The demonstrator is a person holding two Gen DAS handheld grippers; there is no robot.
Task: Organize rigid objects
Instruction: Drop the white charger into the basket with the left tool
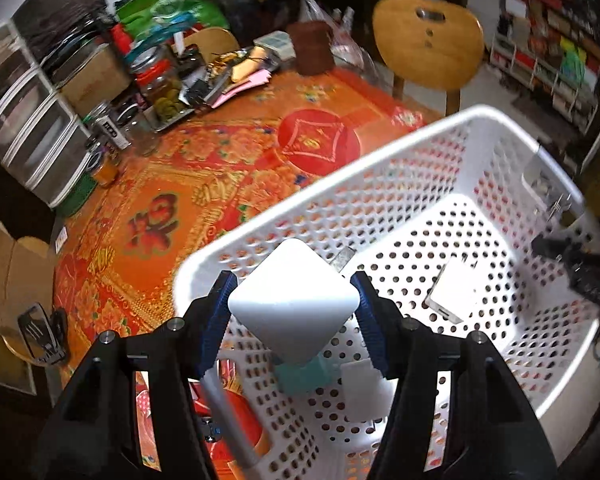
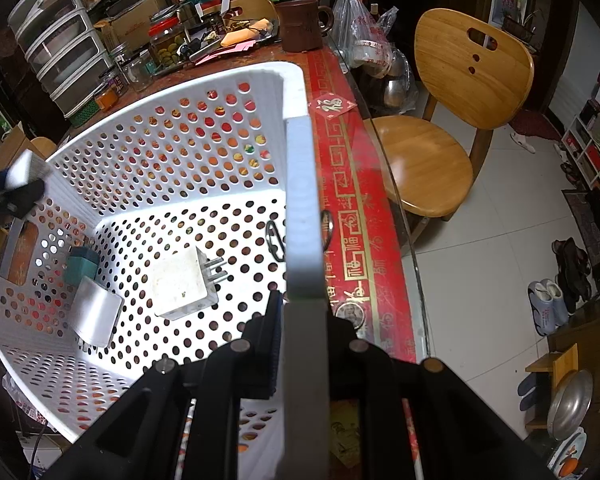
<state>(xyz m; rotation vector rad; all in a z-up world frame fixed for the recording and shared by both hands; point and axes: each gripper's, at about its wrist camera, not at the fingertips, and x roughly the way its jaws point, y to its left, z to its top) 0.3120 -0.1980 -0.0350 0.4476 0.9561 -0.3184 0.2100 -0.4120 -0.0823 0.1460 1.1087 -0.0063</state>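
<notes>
My left gripper (image 1: 294,292) is shut on a white cube-shaped charger (image 1: 294,308), its metal prongs pointing away, and holds it above the near corner of the white perforated basket (image 1: 380,152). On the basket floor lie a white plug adapter (image 1: 452,292), a teal box (image 1: 304,376) and a white block (image 1: 366,390). My right gripper (image 2: 300,300) is shut on the basket's rim (image 2: 300,200). The right wrist view shows the adapter (image 2: 184,284), the teal box (image 2: 82,266), a white charger (image 2: 96,316) and a black clip (image 2: 275,240) inside.
The basket stands on a red and orange patterned tablecloth (image 1: 160,200). Jars (image 1: 160,84), a brown mug (image 2: 302,26), plastic drawers (image 2: 60,56) and clutter fill the table's far side. A wooden chair (image 2: 452,120) stands past the glass table edge (image 2: 404,248).
</notes>
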